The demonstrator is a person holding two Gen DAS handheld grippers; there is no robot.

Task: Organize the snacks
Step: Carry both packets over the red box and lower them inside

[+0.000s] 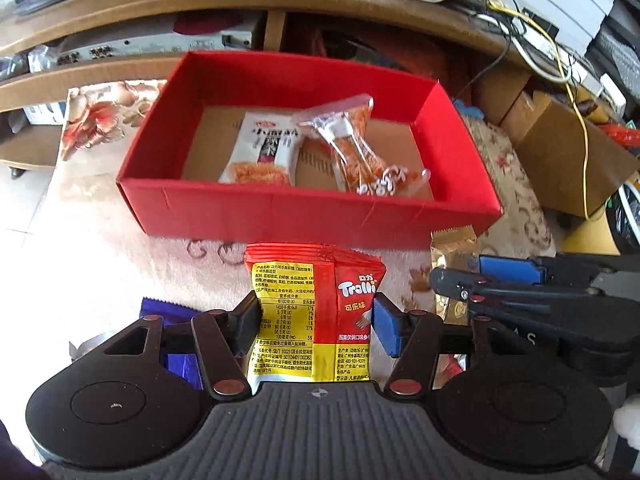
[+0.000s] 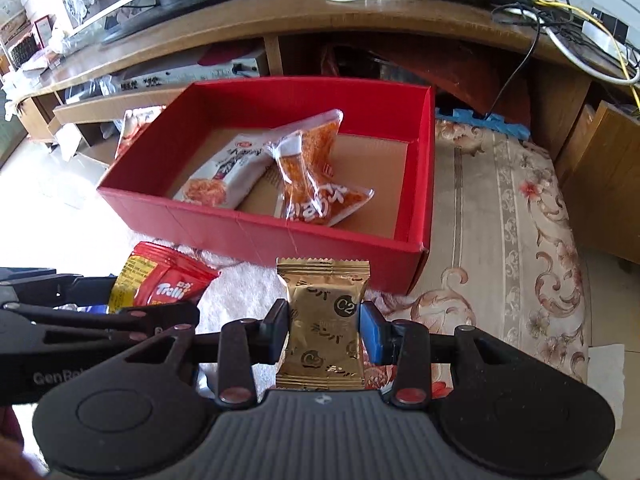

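My left gripper (image 1: 316, 320) is shut on a red and yellow Trolli gummy packet (image 1: 316, 312), held upright just in front of the red box (image 1: 304, 216). My right gripper (image 2: 324, 328) is shut on a gold snack packet (image 2: 324, 320), also held before the red box (image 2: 280, 236). Inside the box lie a white snack packet (image 1: 264, 148) and a clear orange snack packet (image 1: 360, 152). The right gripper with the gold packet (image 1: 456, 248) shows at the right of the left wrist view. The Trolli packet (image 2: 160, 280) shows at the left of the right wrist view.
The box sits on a patterned rug (image 2: 500, 208) before a low wooden TV stand (image 2: 360, 12) with cables on top. Cardboard boxes (image 1: 560, 152) stand to the right. A blue wrapper (image 1: 168, 312) lies under my left gripper.
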